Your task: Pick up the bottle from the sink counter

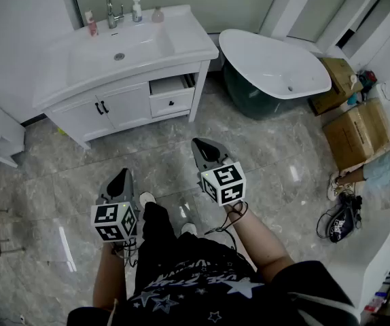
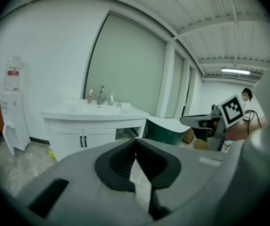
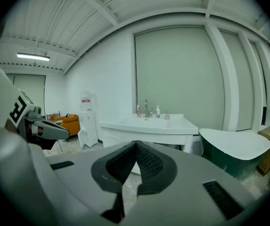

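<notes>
White vanity stands at the far end of the tiled floor, well apart from both grippers. The task's thing is at the back of its counter, where three candidates line up. A pink bottle is left of the tap, a white pump bottle is just right of it, and a small rounded bottle sits further right. The task names only one, so the first risk is taking the wrong one. They also stand close to the tap and near the wall, so a wide or slanted approach could tip a neighbour into the basin.

Below the counter's right end a drawer hangs open. Walking in without looking could catch a leg or a gripper on it.

The left gripper has its jaws pressed together with nothing between them. The right gripper is likewise closed and empty. If either reaches a bottle without spreading first, it will simply push the bottle over.

To the right the bathtub juts into the path, so a swing of the right arm during the approach could strike its rim.
</notes>
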The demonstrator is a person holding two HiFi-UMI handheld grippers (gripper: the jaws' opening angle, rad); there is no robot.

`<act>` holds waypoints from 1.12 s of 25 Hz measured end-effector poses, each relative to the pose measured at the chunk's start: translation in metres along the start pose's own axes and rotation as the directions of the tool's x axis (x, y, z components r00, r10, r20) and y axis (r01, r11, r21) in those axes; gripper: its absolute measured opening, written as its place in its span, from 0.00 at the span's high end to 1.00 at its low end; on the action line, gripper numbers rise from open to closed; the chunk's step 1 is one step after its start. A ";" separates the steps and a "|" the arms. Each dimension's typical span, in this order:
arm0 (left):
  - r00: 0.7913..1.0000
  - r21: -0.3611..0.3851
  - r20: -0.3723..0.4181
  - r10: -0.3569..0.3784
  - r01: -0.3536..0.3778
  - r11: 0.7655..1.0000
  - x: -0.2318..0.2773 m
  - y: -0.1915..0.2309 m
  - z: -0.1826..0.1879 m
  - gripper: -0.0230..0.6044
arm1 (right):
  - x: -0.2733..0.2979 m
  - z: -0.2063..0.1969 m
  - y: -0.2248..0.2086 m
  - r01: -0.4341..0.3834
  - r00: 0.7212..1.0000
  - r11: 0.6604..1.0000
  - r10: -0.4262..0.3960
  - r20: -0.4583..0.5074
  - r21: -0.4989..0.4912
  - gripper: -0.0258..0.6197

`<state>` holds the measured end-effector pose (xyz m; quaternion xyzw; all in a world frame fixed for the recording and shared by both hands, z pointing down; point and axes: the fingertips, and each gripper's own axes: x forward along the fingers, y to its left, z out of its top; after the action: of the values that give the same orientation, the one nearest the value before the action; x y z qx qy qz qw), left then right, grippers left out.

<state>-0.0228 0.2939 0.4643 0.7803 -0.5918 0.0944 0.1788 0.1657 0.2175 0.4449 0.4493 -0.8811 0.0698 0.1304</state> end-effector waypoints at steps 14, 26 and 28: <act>0.999 -0.028 0.041 -0.010 0.011 1.000 0.037 0.038 0.027 0.93 | 0.050 0.024 -0.006 0.019 0.999 1.000 -0.020 0.034 0.015 0.96; 0.988 -0.004 0.098 -0.116 0.117 0.993 0.153 0.131 0.116 0.93 | 0.195 0.095 -0.049 0.117 0.989 0.990 -0.124 0.078 0.081 0.79; 0.985 0.018 0.090 -0.144 0.143 0.990 0.165 0.137 0.125 0.93 | 0.209 0.098 -0.052 0.120 0.990 0.987 -0.127 0.065 0.110 0.71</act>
<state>-0.1158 0.0657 0.4319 0.8254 -0.5411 0.0489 0.1534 0.0737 0.0018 0.4124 0.5115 -0.8507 0.0919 0.0785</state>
